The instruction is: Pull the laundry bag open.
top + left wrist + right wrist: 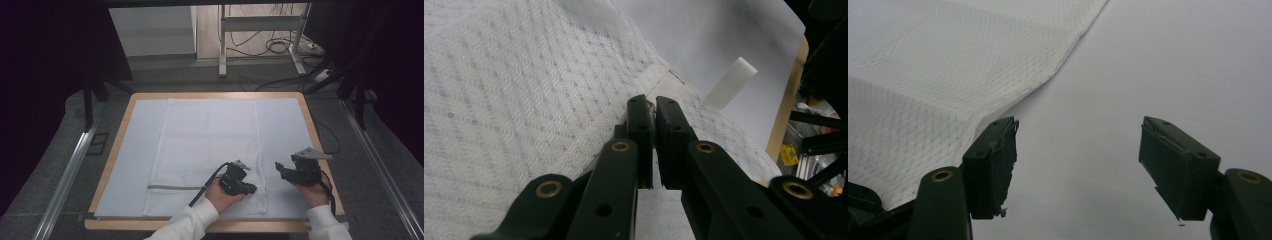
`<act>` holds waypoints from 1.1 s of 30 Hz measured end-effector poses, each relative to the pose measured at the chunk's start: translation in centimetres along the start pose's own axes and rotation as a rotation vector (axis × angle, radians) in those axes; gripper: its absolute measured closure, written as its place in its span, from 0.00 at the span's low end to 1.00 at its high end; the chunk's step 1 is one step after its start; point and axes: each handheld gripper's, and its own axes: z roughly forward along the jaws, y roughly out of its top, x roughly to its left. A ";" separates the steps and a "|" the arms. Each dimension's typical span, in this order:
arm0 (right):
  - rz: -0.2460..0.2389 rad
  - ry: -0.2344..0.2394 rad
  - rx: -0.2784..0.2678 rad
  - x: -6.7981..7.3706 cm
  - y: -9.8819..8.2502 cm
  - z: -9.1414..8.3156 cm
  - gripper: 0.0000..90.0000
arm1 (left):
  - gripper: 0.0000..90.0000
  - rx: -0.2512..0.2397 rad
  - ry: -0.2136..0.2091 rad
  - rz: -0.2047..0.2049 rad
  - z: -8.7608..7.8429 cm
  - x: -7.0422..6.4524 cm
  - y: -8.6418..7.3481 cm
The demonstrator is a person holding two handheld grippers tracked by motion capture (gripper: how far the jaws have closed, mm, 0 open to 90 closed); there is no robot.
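A white mesh cloth (207, 150) lies flat on a white sheet (287, 125), with a grey strip (175, 188) across its near left part. My left gripper (251, 189) rests low on the cloth's near right corner. In the left gripper view its jaws (654, 106) are shut, pinching the cloth's seamed hem (669, 80). My right gripper (280, 170) hovers just right of the cloth over the bare sheet. In the right gripper view it (1078, 165) stands wide open, nothing between the fingers, and the cloth's edge (1058, 70) runs past its left finger (993, 160).
The sheet covers a wooden table (114, 155) with a raised rim. A small white block (731, 82) lies on the sheet beyond the cloth's corner. Past the table's far edge are a metal frame (222, 45) and cables (280, 47) on the floor.
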 end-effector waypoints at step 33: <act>0.015 0.104 0.032 1.3 0.5 0.0 0.34 | 0.97 -0.040 -0.049 -0.001 -1.5 0.4 -0.2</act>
